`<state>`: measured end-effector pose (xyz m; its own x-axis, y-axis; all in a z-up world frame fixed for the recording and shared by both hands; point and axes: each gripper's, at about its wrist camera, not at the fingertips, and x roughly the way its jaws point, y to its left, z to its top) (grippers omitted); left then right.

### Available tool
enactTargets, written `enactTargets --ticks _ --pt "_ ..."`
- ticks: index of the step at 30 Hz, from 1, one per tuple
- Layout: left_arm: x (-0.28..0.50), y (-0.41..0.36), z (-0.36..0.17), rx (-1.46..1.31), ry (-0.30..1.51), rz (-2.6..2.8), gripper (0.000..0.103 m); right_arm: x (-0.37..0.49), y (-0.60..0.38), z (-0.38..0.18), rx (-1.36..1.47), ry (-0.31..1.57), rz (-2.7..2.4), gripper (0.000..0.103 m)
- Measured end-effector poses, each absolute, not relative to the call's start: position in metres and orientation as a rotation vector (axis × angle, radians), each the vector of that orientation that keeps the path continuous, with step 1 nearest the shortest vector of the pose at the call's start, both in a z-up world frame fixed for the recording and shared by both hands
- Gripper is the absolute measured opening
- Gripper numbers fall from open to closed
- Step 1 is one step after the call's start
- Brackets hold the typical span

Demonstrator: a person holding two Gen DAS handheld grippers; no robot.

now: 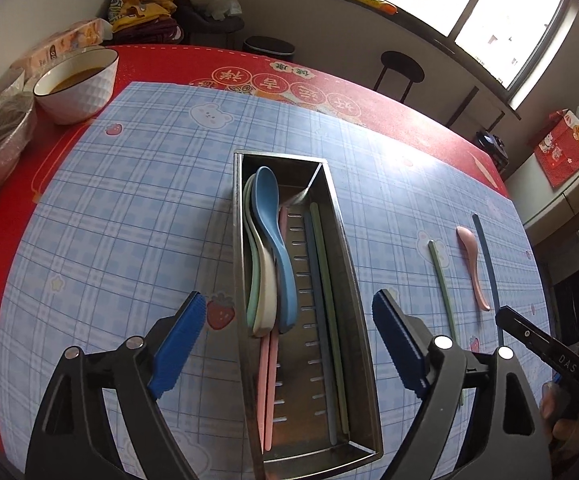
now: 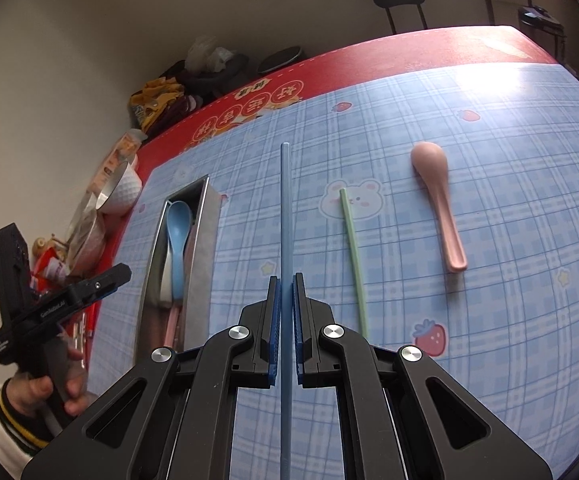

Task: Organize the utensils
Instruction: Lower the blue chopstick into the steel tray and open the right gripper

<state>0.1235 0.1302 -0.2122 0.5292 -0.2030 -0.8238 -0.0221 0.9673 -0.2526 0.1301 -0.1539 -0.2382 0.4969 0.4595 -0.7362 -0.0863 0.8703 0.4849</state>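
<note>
Gripping blue chopstick (image 2: 285,216) in right gripper (image 2: 286,300), pads clamped near its lower third, long end pointing out over blue checked mat (image 2: 489,160). Left gripper (image 1: 287,316) spread wide, nothing between pads, hovering over steel utensil tray (image 1: 341,216) already holding blue spoon (image 1: 273,232), pale spoons, pink, blue and green chopsticks. Green chopstick (image 2: 352,256) and pink spoon (image 2: 441,208) lying loose on mat, well apart from tray. Likely light, stiff, smooth plastic; slips and pivots if pinched off-centre, so better taken mid-shaft. Spoon best pinched across handle.
</note>
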Motion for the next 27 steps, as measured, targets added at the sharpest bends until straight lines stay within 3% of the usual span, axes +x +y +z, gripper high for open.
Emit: enactTargets --ticks 5,27 --pt "0.114 0.141 -0.206 -0.2 0.995 -0.093 0.097 0.138 -0.123 -0.239 0.393 1.018 0.383 0.006" --pt "0.106 0.181 -0.195 -0.094 0.913 -0.179 0.097 0.174 -0.019 -0.26 0.391 1.117 0.366 0.006"
